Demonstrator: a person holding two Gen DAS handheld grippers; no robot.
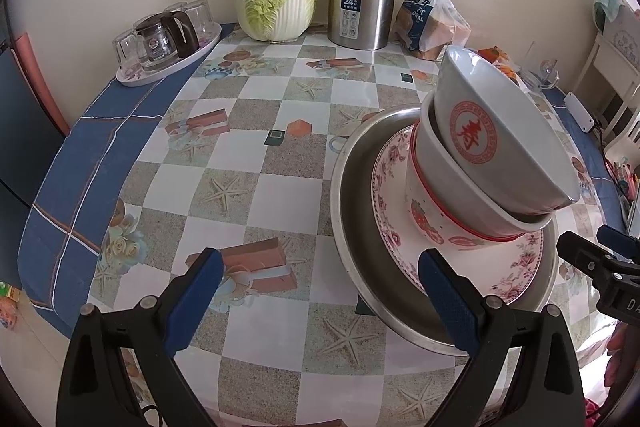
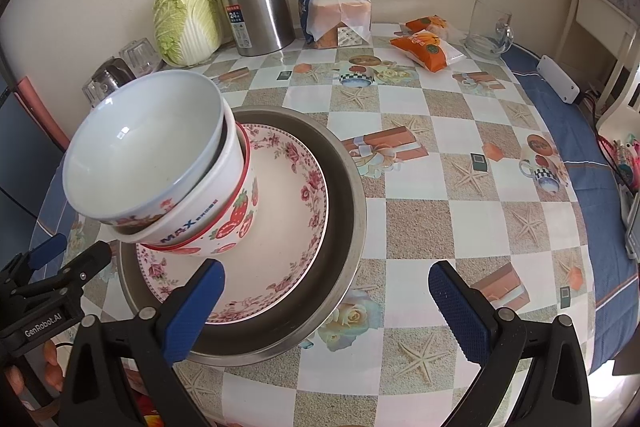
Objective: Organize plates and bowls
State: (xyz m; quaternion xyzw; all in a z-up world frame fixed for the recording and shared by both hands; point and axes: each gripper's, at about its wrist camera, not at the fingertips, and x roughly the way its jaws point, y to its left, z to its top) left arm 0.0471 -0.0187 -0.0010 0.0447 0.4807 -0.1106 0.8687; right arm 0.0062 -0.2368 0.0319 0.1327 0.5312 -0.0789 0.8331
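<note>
Bowls [image 2: 160,163] on plate [image 2: 288,187], seemingly in basin [image 2: 344,195]

Both my grippers are just hanging over the table, empty, nothing clamped in either one. My left gripper [image 1: 320,291] has its jaws spread wide, blue pads [image 1: 450,297] facing each other across a big gap, black arms fanning out toward the near edge. My right gripper [image 2: 326,301] is the same deal: jaws wide apart, the blue pads [image 2: 460,309] touching nothing. Each one peeks into the other's camera too, so they sit side by side; the left shows up low at the left edge of my right wrist view with its fingers parted.
</note>
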